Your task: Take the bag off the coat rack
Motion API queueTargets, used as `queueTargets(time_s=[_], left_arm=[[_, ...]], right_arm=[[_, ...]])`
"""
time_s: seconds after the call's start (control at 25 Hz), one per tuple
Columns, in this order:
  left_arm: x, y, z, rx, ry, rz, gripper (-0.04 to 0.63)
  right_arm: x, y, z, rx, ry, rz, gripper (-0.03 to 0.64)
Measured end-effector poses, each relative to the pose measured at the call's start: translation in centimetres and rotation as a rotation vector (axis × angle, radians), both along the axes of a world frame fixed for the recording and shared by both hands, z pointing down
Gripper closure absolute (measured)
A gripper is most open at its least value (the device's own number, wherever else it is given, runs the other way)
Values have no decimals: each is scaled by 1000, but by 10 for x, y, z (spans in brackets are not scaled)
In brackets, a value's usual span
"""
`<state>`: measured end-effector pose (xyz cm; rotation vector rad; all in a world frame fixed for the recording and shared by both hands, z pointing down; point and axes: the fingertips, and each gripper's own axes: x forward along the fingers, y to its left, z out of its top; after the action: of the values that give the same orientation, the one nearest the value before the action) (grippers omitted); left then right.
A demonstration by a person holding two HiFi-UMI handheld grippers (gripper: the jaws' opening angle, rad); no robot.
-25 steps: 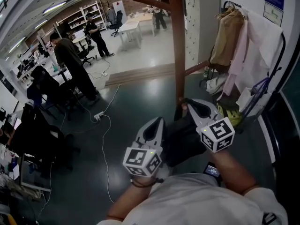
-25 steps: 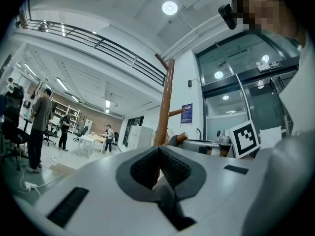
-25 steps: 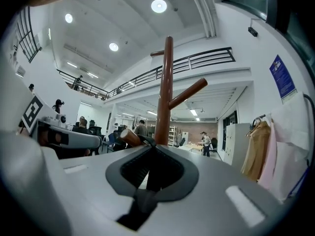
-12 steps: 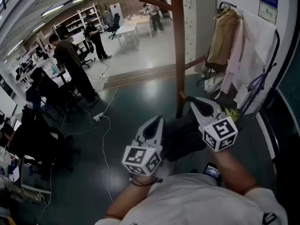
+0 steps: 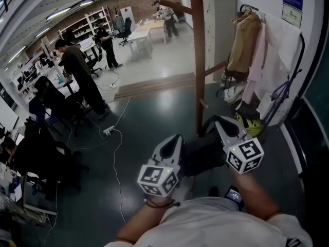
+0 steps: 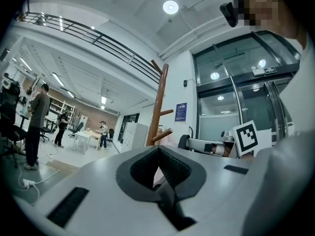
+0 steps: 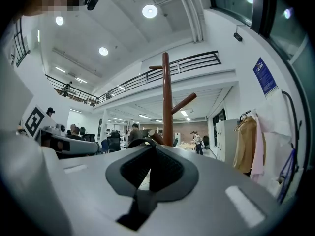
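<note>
The bag looks soft and floppy, so its strap near the rack seems the grab spot; left gripper and right gripper are both pressed together, empty.

Dark glossy floor; white power strip and cable on it; wooden coat rack stands there.

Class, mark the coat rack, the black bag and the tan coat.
coat rack [image 5: 198,60], head view, upright pole.
black bag [image 5: 205,156], head view, body between the grippers.
tan coat [image 5: 242,45], head view, middle of the cloth.
</note>
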<state>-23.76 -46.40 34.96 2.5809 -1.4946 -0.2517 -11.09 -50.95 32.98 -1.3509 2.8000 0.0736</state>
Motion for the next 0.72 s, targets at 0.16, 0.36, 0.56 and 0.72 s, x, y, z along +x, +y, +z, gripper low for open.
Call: queueTargets(time_s=[0.16,0.36,0.56,0.72], left_arm=[[1,6,12,-16,0,2,589],[4,15,15,-14,-11,-13,589],[13,27,20,-18,-18,-37,589],[28,43,22,-26,-20,-49,589]], right_arm=[[8,9,14,-24,-17,16,592],[16,21,25,-49,-26,10,592],[30,37,31,-57,-39,-4,592],[44,55,33,-64,-61,-20,592]])
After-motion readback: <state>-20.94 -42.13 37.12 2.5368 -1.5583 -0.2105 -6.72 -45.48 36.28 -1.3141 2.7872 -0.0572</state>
